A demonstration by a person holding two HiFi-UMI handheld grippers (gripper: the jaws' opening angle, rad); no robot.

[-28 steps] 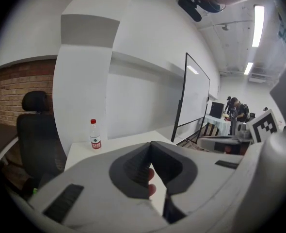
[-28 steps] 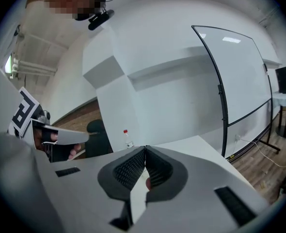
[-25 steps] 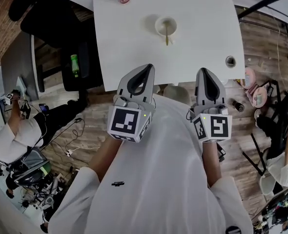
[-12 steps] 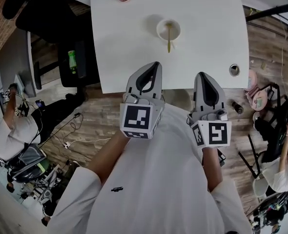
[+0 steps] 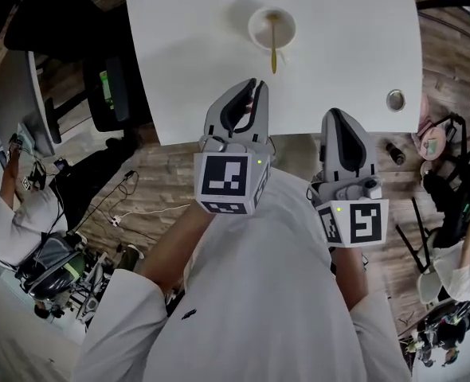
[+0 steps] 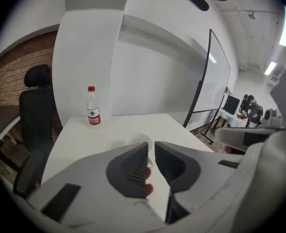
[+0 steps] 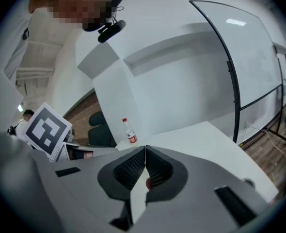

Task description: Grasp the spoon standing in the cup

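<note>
A white cup (image 5: 260, 24) stands on the white table (image 5: 195, 70) with a pale spoon (image 5: 273, 51) leaning out over its near rim. My left gripper (image 5: 256, 86) hovers above the table's near part, a short way on the near side of the spoon. Its jaws have just been opening and stand slightly open, nothing between them. In the left gripper view the cup (image 6: 133, 140) peeks out just behind that gripper (image 6: 151, 145). My right gripper (image 5: 333, 114) is at the table's near edge, to the right, shut and empty; its jaws (image 7: 145, 149) meet.
A plastic water bottle (image 6: 93, 107) with a red label stands at the table's far left, also in the right gripper view (image 7: 130, 132). A round cable hole (image 5: 395, 99) sits near the table's right corner. A black office chair (image 5: 111, 94) stands left of the table.
Both grippers have come forward and down toward the table, the left one nearer the cup. The left jaws have parted slightly; the right jaws stay closed.
</note>
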